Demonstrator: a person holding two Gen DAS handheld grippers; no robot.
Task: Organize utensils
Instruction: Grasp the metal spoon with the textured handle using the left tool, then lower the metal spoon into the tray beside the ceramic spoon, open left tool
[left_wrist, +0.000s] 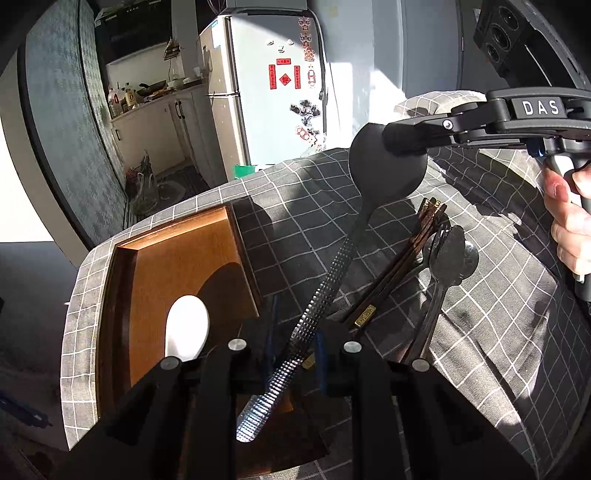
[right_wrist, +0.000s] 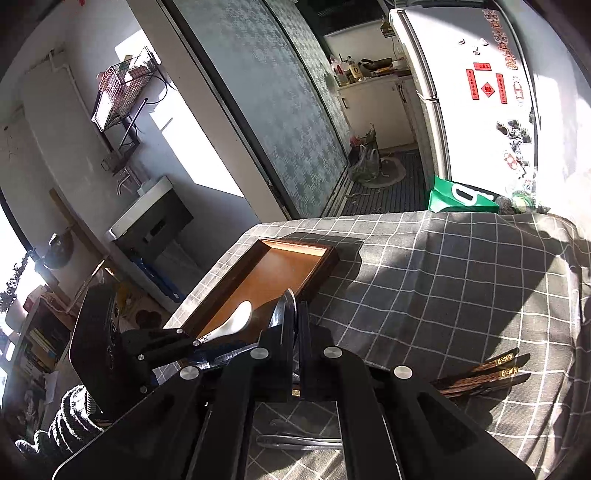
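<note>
Starting at the left, the wooden tray (left_wrist: 122, 295) sits on the checked table (left_wrist: 461, 362) with a white spoon (left_wrist: 186, 328) already inside. Centre frame, the left gripper (left_wrist: 291, 350) has its fingers closed on the textured handle of the black ladle (left_wrist: 384, 166), stiff, light and long, best held mid-handle. Over right, the right gripper (left_wrist: 402, 138) pinches the ladle's bowl. Chopsticks (left_wrist: 410, 254) and dark cutlery (left_wrist: 448, 254) lie beside it.
</note>
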